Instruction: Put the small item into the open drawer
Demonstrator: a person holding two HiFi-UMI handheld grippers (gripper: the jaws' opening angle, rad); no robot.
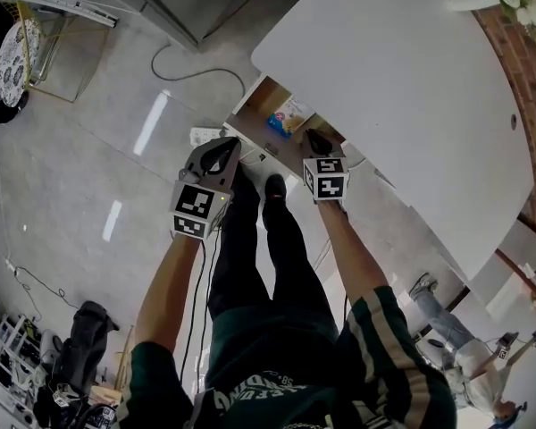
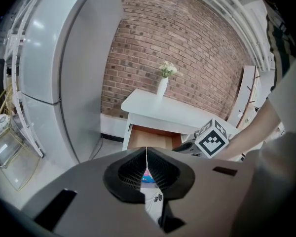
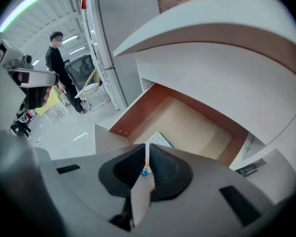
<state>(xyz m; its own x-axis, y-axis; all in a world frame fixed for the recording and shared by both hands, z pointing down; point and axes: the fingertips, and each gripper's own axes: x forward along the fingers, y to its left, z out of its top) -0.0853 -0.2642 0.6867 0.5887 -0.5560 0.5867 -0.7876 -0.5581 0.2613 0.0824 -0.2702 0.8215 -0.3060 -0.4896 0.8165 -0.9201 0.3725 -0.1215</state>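
Both forearms reached forward and down, side by side, holding the left claw point(image 1: 221, 150) and the right claw point(image 1: 314, 139) at the front of the open drawer point(image 1: 255, 105) under the white worktop point(image 1: 402, 79). Each claw was pressed together with nothing pinched. The small item point(image 1: 290, 114), a blue-and-white packet, lay inside the drawer.

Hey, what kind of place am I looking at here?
Likely an indoor studio or lab staged like a home: a white table with a vase of flowers against a brick wall, a tall refrigerator, and loose cables on the floor.
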